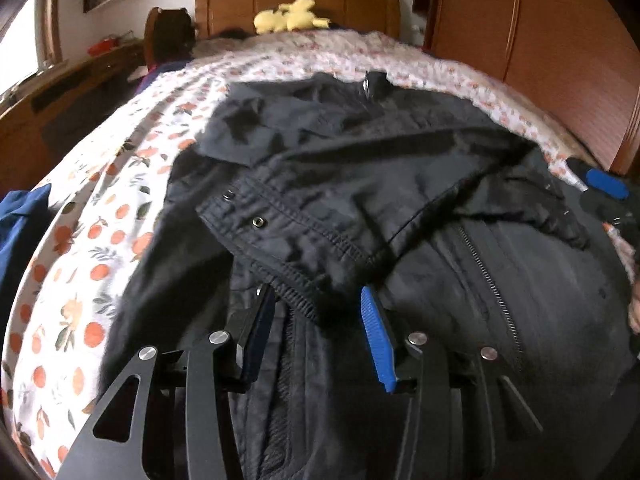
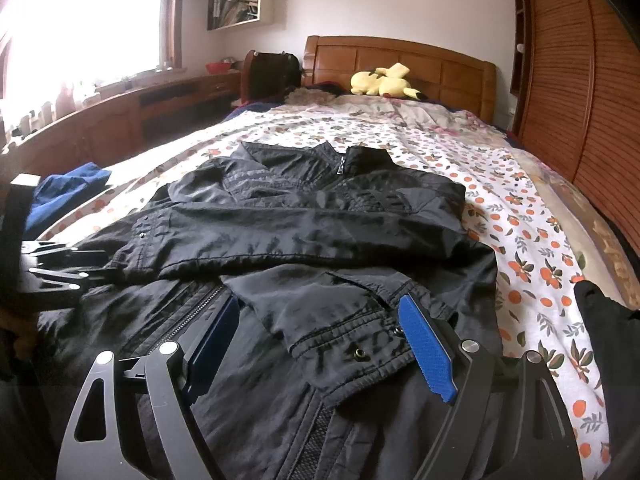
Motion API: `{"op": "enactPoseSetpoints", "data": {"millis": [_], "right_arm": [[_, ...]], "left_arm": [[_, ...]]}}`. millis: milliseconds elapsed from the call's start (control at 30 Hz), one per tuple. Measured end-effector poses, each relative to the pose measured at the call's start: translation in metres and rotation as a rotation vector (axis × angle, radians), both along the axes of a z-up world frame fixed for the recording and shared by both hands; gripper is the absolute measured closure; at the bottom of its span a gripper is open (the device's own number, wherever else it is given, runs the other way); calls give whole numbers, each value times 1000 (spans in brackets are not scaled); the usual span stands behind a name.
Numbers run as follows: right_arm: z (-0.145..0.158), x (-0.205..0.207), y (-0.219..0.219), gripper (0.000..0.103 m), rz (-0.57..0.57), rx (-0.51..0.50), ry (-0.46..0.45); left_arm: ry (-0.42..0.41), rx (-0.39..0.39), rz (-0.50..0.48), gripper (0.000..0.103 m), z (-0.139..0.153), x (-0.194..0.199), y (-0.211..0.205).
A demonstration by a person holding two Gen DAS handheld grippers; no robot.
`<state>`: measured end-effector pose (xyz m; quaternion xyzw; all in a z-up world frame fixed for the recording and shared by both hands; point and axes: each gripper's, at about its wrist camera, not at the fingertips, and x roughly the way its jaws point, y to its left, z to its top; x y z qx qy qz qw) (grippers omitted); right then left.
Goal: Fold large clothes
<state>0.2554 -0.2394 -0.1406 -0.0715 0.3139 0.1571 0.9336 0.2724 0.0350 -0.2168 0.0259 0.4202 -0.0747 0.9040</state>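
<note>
On the orange-print bedspread [image 2: 532,240] the black zip jacket [image 2: 320,220] is lying front up, collar toward the headboard [image 2: 400,60], both sleeves already crossing its chest. I am judging the fold about halfway: the sleeves are in, the hem half is waiting to go up. I am holding my left gripper [image 1: 316,300] and right gripper [image 2: 320,316] with jaws spread wide, each straddling a cuff, gripping nothing. A yellow plush [image 2: 384,80] is sitting beyond.

Black jacket [image 1: 360,184] on floral bedspread [image 1: 120,200], left hand-held gripper [image 1: 316,304] open
</note>
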Motion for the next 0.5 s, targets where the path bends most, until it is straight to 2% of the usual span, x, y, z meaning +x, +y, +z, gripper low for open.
{"op": "enactPoseSetpoints", "data": {"millis": [33,100,133,167,233,400,500], "right_arm": [[0,0,0,24,1,-2,1],[0,0,0,24,-1,-3,0],[-1,0,0,24,-1,-3,0],[-1,1,0,24,-2,-3,1],[-2,1,-3,24,-7,-4,2],[-5,-1,-10,24,-12,-6,3],[-6,-2,-10,24,-11,-12,4]], "left_arm": [[15,10,5,56,-3,4,-2],[33,16,6,72,-7,9,-3],[40,6,-4,95,-9,10,-3],[33,6,-18,99,-8,8,-4],[-3,18,-26,101,-1,1,-6],[-80,-29,-37,101,27,-29,-10],[-98,-46,-43,100,37,-42,-13]]}}
